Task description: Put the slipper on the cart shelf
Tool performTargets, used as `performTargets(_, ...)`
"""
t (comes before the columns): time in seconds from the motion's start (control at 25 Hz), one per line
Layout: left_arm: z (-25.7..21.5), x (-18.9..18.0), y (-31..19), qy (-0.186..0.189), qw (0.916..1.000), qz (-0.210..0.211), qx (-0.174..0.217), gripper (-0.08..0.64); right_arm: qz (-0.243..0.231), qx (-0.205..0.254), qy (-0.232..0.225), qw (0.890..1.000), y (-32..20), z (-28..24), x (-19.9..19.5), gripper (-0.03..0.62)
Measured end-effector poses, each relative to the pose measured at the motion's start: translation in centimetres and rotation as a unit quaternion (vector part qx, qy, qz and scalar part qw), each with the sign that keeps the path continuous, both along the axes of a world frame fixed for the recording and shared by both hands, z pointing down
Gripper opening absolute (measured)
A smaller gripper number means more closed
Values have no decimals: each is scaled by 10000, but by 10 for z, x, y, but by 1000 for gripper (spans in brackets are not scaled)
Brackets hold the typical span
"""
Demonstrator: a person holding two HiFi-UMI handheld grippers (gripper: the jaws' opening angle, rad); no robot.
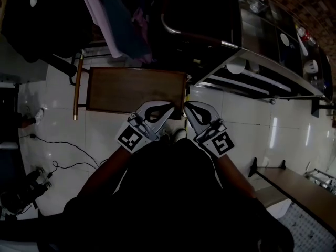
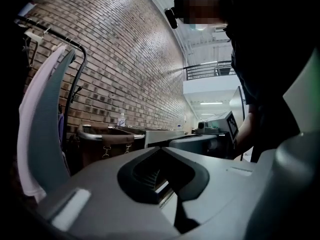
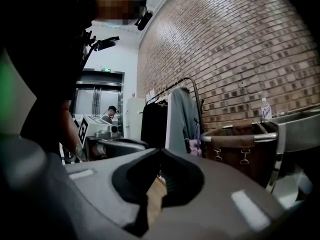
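Two tongs are clenched on nothing: the left tongs [image 1: 169,107] and the right tongs [image 1: 187,108] hang over the near edge of a brown table [image 1: 121,88], which only the head view shows. Their own views add a brick wall [image 2: 125,59] and hanging clothes [image 3: 180,115]. I cannot tell where the slipper is.

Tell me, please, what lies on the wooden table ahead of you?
Nothing shows on the wooden table; the left gripper and right gripper cover its near edge.
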State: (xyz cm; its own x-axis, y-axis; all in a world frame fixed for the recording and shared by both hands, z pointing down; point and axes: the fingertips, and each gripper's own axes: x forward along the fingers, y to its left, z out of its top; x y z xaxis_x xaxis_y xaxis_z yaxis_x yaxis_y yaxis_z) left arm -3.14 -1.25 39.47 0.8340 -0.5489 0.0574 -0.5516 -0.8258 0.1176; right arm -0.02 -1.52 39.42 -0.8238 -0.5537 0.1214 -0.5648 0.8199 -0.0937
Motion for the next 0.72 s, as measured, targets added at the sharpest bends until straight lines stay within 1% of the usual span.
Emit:
performTargets(0.2, -7, 6, 16, -36, 10000, -65, 31, 3, -57, -21, -47, 10000, 17, -8, 2, 2)
performTargets(0.52, -13, 22, 53, -203, 9996, -174, -35, 3, -138, -139, -170, 9997, 42, -15, 16, 2)
performTargets(0.72, -16, 24, 65, -252, 9994, -247, 35, 3, -221, -106, -204, 9995, 55, -14, 16, 2)
